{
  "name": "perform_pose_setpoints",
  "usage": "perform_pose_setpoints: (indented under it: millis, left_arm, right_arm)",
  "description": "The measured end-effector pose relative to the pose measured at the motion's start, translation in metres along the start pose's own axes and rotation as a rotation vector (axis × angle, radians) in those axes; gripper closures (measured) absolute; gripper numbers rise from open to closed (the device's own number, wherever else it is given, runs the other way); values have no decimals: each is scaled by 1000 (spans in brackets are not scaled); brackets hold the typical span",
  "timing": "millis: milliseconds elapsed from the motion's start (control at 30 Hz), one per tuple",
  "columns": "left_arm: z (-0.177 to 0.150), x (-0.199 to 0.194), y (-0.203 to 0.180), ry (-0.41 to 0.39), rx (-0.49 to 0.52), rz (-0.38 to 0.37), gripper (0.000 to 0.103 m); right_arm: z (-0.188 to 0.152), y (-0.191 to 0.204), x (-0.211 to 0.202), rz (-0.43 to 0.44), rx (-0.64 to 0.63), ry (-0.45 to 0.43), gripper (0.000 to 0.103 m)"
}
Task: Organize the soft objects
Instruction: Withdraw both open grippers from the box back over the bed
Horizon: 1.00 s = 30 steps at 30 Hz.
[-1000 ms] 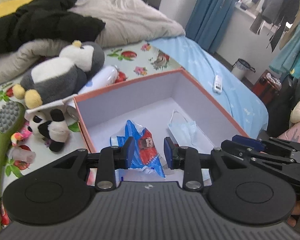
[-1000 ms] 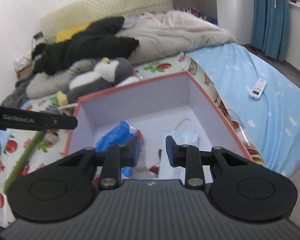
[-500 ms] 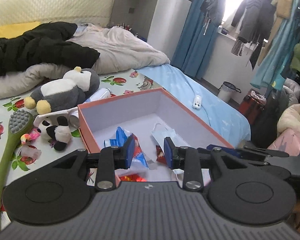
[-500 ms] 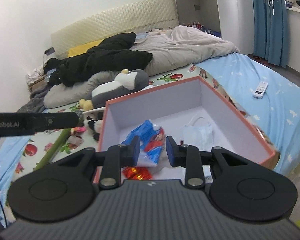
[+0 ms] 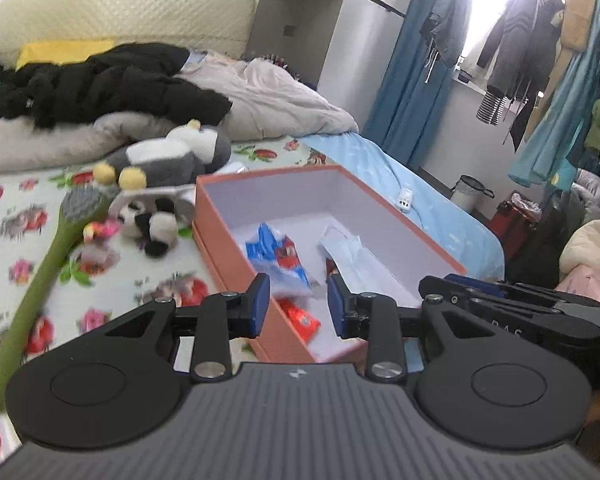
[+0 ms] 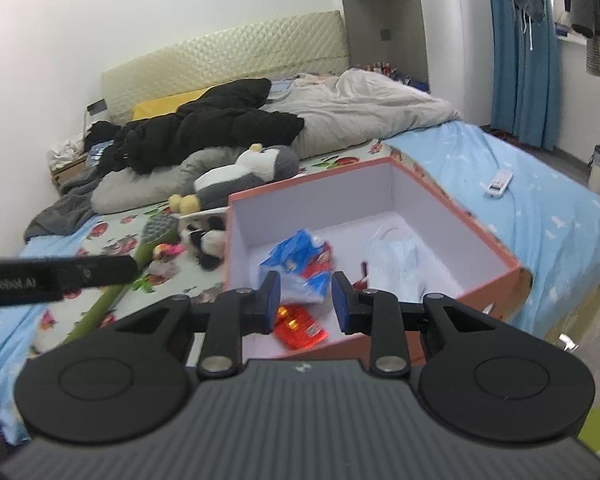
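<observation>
Both the left gripper [image 5: 295,301] and the right gripper [image 6: 305,302] hover near the bed's [image 6: 540,208] edge with fingers parted and nothing between them. The orange box [image 6: 476,236] sits open on the bed, holding a blue snack packet [image 6: 300,256], a face mask [image 6: 396,256] and a red wrapper [image 6: 300,326]. Just beside its far left corner lie the grey penguin plush [image 5: 168,158] and a small panda plush [image 5: 152,224] (a green long-handled brush [image 5: 40,276] lies alongside).
</observation>
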<state>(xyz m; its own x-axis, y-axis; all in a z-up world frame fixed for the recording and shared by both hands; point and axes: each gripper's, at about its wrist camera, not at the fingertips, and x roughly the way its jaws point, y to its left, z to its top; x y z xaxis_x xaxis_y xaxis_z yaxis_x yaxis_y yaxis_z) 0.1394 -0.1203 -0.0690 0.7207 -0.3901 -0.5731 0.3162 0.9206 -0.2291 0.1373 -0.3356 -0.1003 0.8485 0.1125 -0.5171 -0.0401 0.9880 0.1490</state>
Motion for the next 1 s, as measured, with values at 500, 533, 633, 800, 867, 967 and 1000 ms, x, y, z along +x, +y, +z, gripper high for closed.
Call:
perform_pose_setpoints:
  millis: [500,533,633,800,867,967,1000]
  left_arm:
    - [-39,-69,6,-8,-50,47,66]
    - [-42,-70,9,-5,-59,55,66]
    - [-52,-75,19,9,-111,63,66]
    - [-62,-78,43,17,-154,119,66]
    - [-66,-82,55,3,-171,140,66]
    - [-71,-82,74,-2,-191,192,66]
    - [-73,-81,81,-2,-199,208,66]
  right_arm:
    - [-26,34,-45,90,-13,66,72]
    - [-26,37,-46,95,-18,63,72]
    - [-26,44,-45,108,-27,61,72]
    - [-30,59,-35,163,-32,80,72]
    - [-32,67,-28,189,-35,100,72]
    - [-33,82,-19,222,-56,114,72]
    - [-33,86,-15,239,-60,121,72]
